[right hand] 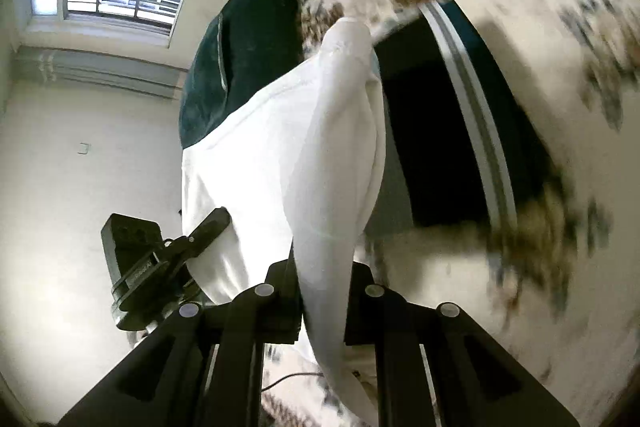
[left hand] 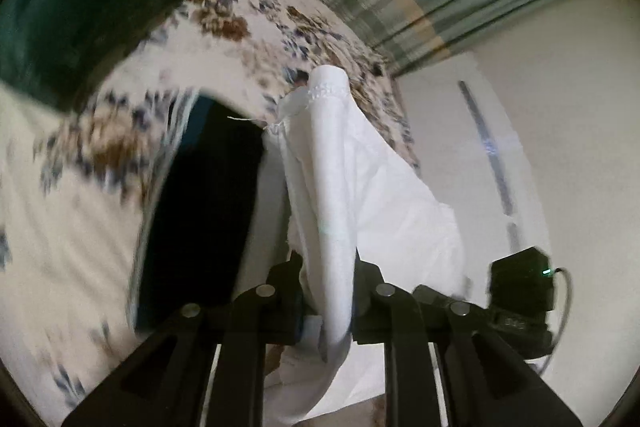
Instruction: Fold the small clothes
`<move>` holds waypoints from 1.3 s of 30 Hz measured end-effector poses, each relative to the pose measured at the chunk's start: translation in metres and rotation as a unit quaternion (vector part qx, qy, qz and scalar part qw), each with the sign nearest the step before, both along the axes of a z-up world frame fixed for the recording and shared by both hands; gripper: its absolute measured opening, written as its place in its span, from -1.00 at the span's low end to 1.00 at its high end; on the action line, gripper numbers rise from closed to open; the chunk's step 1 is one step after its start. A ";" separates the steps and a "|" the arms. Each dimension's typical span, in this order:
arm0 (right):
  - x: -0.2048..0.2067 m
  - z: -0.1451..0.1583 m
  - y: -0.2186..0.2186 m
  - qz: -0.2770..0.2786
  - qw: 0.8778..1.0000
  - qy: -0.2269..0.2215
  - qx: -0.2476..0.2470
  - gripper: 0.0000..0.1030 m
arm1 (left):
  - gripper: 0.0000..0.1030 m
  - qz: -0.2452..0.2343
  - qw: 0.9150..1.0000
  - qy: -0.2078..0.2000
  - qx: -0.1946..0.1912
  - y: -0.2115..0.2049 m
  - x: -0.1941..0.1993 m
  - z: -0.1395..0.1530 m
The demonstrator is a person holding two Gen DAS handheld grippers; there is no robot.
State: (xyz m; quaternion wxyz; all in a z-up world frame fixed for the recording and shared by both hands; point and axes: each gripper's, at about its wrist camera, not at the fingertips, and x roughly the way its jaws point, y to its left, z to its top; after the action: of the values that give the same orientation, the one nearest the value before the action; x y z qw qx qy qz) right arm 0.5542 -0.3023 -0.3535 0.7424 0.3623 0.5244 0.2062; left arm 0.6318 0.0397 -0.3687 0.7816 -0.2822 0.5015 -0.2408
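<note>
Two grippers each pinch the same white garment: the left gripper has its jaws clamped on a bunched fold, the right gripper likewise. The cloth hangs lifted between them, above the floral bedspread, with a dark garment lying flat below and a green cushion at the bed's end. Risk: both grips hold thick gathered fabric, not a clean edge, so cloth may slip or land twisted, possibly over the dark garment.
</note>
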 end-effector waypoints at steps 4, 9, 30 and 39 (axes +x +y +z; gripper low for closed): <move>0.075 -0.016 0.006 0.014 0.998 0.013 -0.056 -0.74 | -0.66 -0.006 0.995 0.015 0.103 -0.012 0.047 -0.031; 0.104 -0.035 0.009 0.027 0.992 0.034 -0.118 -0.61 | 0.09 0.014 0.979 -0.020 0.200 -0.018 0.046 -0.037; -0.116 0.116 0.034 -0.102 0.871 -0.042 -0.478 1.00 | 1.00 0.079 0.928 -0.119 0.343 -0.042 -0.129 0.113; -0.238 0.251 0.044 -0.135 0.855 -0.111 -0.489 1.00 | 1.00 0.083 0.923 -0.164 0.339 -0.048 -0.235 0.211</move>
State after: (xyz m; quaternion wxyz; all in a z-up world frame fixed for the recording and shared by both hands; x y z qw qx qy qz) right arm 0.3160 -0.2586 -0.1024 0.8975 -0.0052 0.4179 -0.1407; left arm 0.3965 -0.0083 -0.1573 0.9189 0.0023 0.3930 -0.0329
